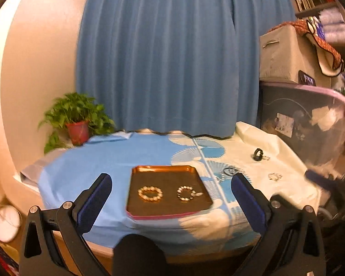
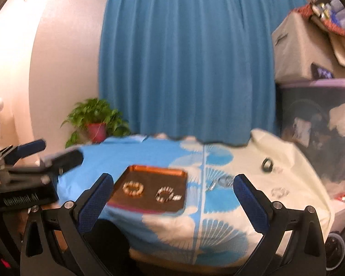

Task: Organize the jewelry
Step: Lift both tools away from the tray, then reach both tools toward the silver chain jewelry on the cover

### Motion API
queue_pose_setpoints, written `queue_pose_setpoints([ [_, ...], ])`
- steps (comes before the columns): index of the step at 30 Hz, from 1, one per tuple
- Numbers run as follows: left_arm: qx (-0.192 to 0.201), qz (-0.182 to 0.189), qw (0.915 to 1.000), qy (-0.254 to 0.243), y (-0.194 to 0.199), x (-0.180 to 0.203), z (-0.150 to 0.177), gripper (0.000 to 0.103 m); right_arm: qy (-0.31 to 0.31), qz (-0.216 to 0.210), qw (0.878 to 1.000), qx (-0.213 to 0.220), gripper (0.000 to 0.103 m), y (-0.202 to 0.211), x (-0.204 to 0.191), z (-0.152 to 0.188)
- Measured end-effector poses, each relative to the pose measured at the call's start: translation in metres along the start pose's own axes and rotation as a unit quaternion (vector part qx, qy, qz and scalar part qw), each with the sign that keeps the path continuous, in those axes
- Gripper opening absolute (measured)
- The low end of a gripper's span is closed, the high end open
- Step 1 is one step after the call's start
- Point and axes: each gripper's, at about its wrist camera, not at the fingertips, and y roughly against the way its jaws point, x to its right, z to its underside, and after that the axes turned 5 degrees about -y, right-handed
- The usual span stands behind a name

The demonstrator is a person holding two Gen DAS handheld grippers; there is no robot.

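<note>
A brown tray with an orange rim [image 1: 163, 169] [image 2: 154, 169] sits on the blue and white tablecloth. In it lie a gold bead bracelet [image 1: 150, 193] [image 2: 133, 189] and a pale bead bracelet with a charm [image 1: 186, 193] [image 2: 166, 194]. On the cloth to the right lie a black ring [image 1: 257, 154] [image 2: 267, 164], a dark thin hoop [image 1: 230, 170] [image 2: 225, 180] and a small silver piece [image 1: 274, 176] [image 2: 278, 192]. My left gripper [image 1: 171, 181] is open and empty, held before the tray; it also shows in the right wrist view [image 2: 57, 151]. My right gripper [image 2: 173, 182] is open and empty.
A potted plant [image 1: 77, 119] [image 2: 96, 122] stands at the table's back left. A blue curtain [image 1: 163, 57] hangs behind. Stacked storage boxes [image 1: 287, 55] and a dark bin [image 1: 299, 119] crowd the right side. A white round object [image 1: 7, 224] sits low left.
</note>
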Motion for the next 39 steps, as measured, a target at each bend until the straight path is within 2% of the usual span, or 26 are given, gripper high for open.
queue_pose_setpoints([
  [2,-0.007,0.011,0.9999,0.005,-0.003,0.001,0.001,0.103,-0.007,-0.001,1.000,-0.022,0.103,-0.005,0.005,0.005],
  [6,-0.028,0.012,0.9995,-0.009,-0.009,0.008,0.004,0.103,-0.014,0.014,1.000,-0.007,0.103,0.000,0.015,0.010],
  [10,-0.027,0.012,0.9992,-0.028,-0.013,0.018,0.007,0.103,-0.029,0.020,0.999,-0.001,0.103,0.000,0.028,0.011],
  [15,-0.053,0.011,0.9976,-0.043,-0.027,0.028,0.011,0.103,-0.053,0.023,0.997,-0.045,0.103,-0.018,0.045,0.024],
  [21,-0.077,0.021,0.9952,-0.056,-0.047,0.045,0.015,0.103,-0.055,0.062,0.995,-0.048,0.103,-0.023,0.067,0.033],
  [29,-0.100,0.033,0.9916,-0.074,-0.077,0.065,0.012,0.103,-0.107,0.091,0.988,-0.068,0.103,-0.034,0.116,0.040],
  [39,-0.119,0.047,0.9887,-0.078,-0.120,0.085,0.002,0.103,-0.134,0.136,0.977,-0.090,0.103,-0.057,0.164,0.042],
])
